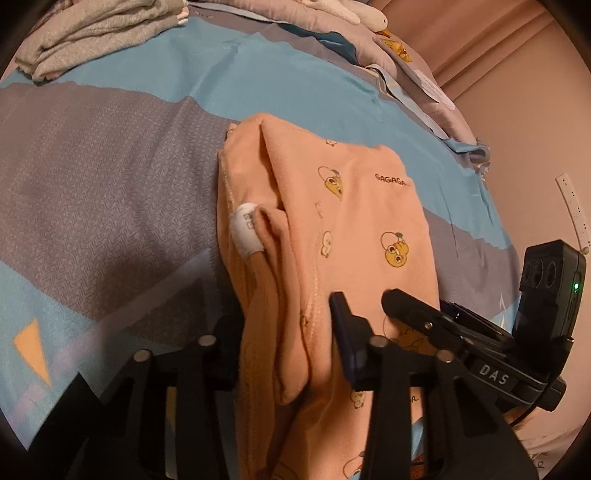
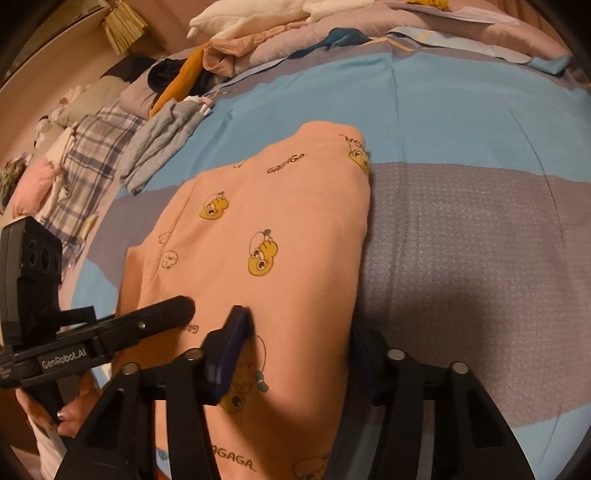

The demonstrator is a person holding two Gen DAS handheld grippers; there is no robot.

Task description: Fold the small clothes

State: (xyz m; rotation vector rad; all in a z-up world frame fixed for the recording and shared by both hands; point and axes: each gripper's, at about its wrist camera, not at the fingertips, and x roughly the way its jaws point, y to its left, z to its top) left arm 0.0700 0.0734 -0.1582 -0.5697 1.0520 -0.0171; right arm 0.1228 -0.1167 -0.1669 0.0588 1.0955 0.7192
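A folded peach garment printed with yellow ducks and "GAGAGA" lies on the blue and grey bedspread. A white label sticks out of its left folds. My left gripper is closed over the bunched near-left edge, with the left finger hidden behind the cloth. In the right wrist view the same garment runs between the fingers of my right gripper, which pinches the near-right edge. Each view also shows the other gripper's black finger resting over the cloth.
Folded grey clothes lie at the far left of the bed. A heap of mixed clothes, a plaid cloth and a rumpled duvet line the far side. A hand holds the left tool. A wall borders the bed's right.
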